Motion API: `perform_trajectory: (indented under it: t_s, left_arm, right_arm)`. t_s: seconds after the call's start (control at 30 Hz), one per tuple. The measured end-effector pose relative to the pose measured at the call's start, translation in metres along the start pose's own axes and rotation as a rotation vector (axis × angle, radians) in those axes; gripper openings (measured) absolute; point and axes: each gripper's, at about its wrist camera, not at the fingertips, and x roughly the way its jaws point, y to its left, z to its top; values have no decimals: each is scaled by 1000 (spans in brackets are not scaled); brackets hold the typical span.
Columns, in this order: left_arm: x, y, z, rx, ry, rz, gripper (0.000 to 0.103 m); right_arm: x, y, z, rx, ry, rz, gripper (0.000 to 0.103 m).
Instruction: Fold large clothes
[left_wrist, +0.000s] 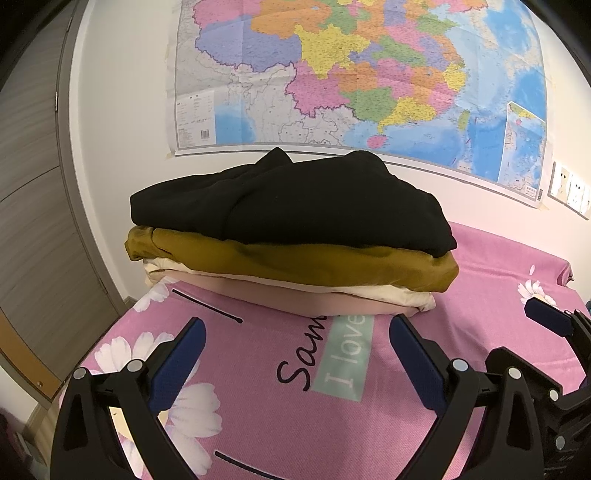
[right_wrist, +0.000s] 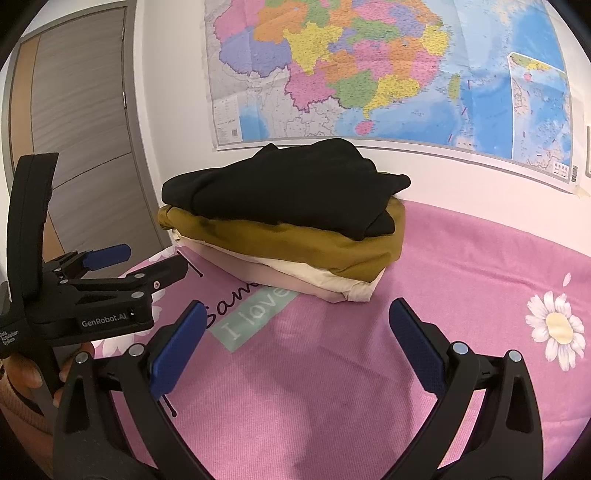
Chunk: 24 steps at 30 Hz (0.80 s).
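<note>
The folded stack sits at the far end of the pink bedsheet (right_wrist: 461, 258) below the wall map (left_wrist: 369, 74): a black garment (left_wrist: 288, 203) on top, a mustard garment (left_wrist: 314, 264) under it, cream and pale pink layers beneath. Judging by this, folding looks finished; any tidying should press the black top layer flat. The left gripper (left_wrist: 295, 350) and right gripper (right_wrist: 295, 336) hover low over the sheet, short of the stack, level, jaws apart and empty.

Stack of folded clothes (left_wrist: 291, 236) at frame centre, resting on the bedspread (left_wrist: 498, 266), near its far edge. Map (left_wrist: 362, 74) on the wall behind, upper half of frame. Door (left_wrist: 33, 206) at far left. Wall sockets (left_wrist: 569, 188) at right edge, beside the map.
</note>
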Motion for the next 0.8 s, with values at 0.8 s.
perform_trajectory:
  t_s: [0.8]
  left_arm:
    - [0, -2, -1, 3, 0, 2, 96]
  right_arm:
    - [1, 2, 0, 3, -1, -2, 97]
